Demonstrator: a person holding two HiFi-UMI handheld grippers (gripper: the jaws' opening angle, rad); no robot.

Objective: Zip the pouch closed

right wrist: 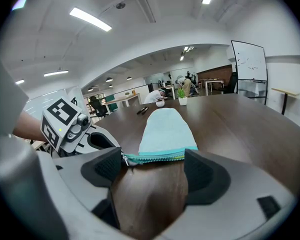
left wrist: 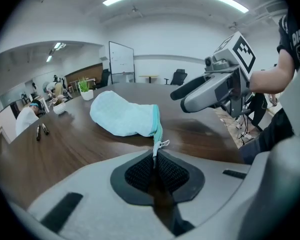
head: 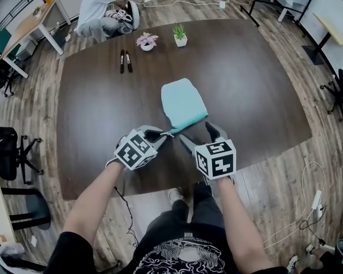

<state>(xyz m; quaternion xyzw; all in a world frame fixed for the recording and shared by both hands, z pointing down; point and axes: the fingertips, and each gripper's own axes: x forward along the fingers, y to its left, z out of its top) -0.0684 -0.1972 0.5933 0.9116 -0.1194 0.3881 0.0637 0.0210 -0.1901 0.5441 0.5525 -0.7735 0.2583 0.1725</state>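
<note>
A light blue pouch (head: pixel 183 101) lies on the dark wooden table (head: pixel 91 124), its teal zipper (head: pixel 186 123) along the near edge. My left gripper (head: pixel 160 135) is shut on the left end of that zipper. In the left gripper view the pads (left wrist: pixel 140 171) pinch the zipper tape (left wrist: pixel 157 129), and the small metal pull (left wrist: pixel 163 144) sits just outside them. My right gripper (head: pixel 199 136) stands open close before the zipper. In the right gripper view the zipper (right wrist: pixel 155 157) spans the gap between the wide fingers (right wrist: pixel 207 174) without touching them.
Two black markers (head: pixel 125 61) and two small potted plants (head: pixel 147 41) (head: pixel 180 36) stand at the table's far side. A person (head: pixel 100 13) crouches on the floor beyond it. Office chairs (head: pixel 11 153) are at the left. The table's front edge lies just below the grippers.
</note>
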